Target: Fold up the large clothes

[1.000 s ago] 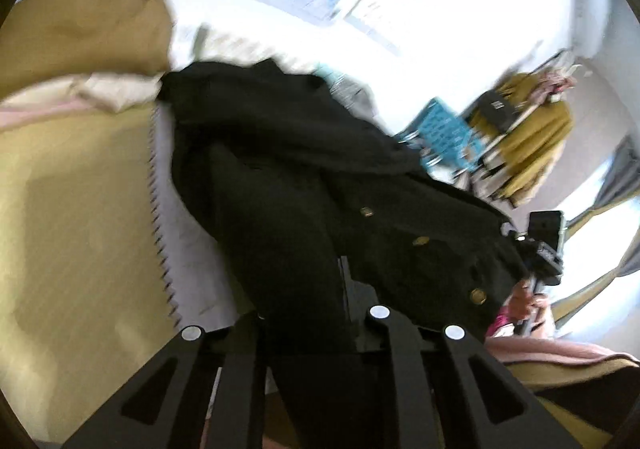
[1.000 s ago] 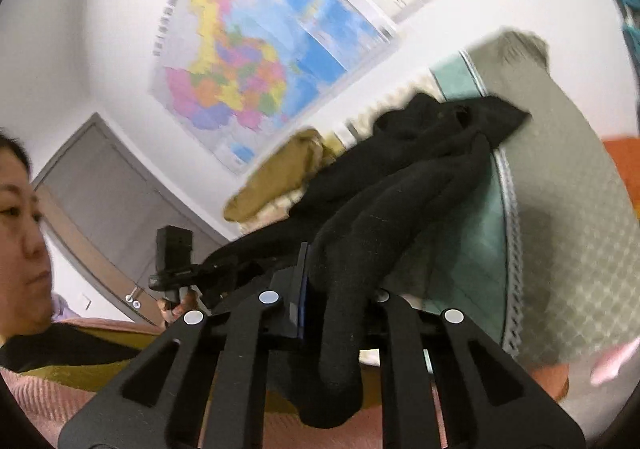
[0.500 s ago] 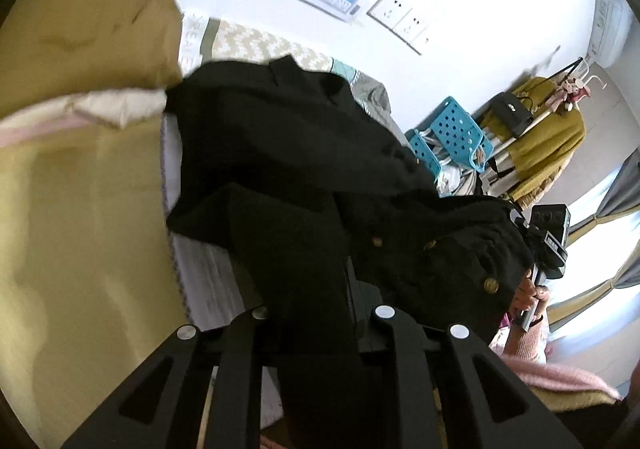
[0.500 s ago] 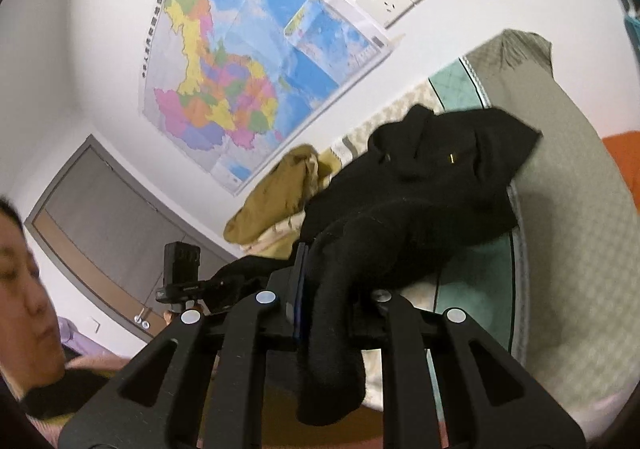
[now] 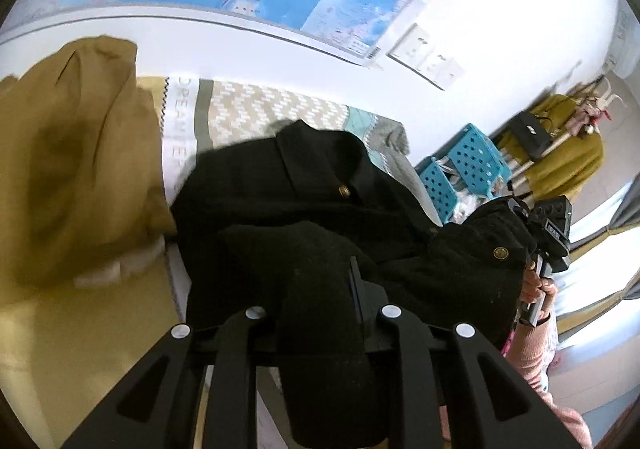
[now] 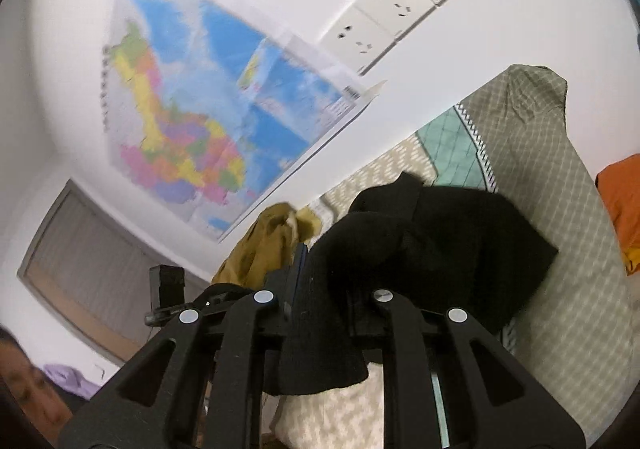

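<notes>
Jaws of both grippers, left (image 5: 320,313) and right (image 6: 324,297), clamp the black coat (image 5: 304,185); we're mid-fold, next we lay it flat on the bed (image 6: 560,249).

Bright daylight from the window (image 5: 600,249) at right (overexposed); fisheye edges vignette; the wall map (image 6: 224,121) is motion-blurred.
</notes>
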The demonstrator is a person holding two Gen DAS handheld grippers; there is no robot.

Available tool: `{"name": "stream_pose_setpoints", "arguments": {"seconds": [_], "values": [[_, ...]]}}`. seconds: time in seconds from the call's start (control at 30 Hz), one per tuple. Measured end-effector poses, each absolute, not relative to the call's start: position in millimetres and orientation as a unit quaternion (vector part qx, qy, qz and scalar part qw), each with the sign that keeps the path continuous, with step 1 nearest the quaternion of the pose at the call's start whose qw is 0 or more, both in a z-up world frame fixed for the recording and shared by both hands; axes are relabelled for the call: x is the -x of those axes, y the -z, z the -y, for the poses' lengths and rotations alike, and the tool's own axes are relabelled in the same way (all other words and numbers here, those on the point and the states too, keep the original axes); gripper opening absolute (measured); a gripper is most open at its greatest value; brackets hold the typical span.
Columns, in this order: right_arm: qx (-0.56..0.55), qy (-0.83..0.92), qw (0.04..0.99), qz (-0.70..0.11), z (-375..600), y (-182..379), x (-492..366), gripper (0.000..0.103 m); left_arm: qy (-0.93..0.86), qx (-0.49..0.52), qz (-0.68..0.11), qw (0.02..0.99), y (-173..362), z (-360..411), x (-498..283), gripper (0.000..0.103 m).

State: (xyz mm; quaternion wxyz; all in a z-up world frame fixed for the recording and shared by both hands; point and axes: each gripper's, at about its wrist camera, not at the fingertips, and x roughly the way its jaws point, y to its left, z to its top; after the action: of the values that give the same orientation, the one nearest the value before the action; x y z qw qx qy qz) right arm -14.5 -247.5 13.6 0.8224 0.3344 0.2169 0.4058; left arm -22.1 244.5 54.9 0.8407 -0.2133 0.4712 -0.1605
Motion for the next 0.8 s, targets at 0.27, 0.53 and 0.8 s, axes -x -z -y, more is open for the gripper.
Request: {"name": "stream_pose_setpoints", "arguments": {"seconds": [0.27, 0.53, 0.8], "values": [[-0.375, -0.358, 0.807, -0.282, 239.0, -3.9, -79.0, 0.016, 0.124, 0.256, -0.515, 0.809, -28.1, -270.9, -69.6, 0.021], [-0.391, -0.294, 0.798, -0.353, 229.3, 25.4, -148.4, 0.03, 0.088, 0.296, -0.56, 0.769, 20.3, -287.5, -124.8, 0.027], [-0.335, -0.283, 0.841, -0.317, 227.1, 9.3, -127.4, 0.084, 0.159, 0.404, -0.493, 0.754, 22.5, -305.9, -111.2, 0.055]]}}
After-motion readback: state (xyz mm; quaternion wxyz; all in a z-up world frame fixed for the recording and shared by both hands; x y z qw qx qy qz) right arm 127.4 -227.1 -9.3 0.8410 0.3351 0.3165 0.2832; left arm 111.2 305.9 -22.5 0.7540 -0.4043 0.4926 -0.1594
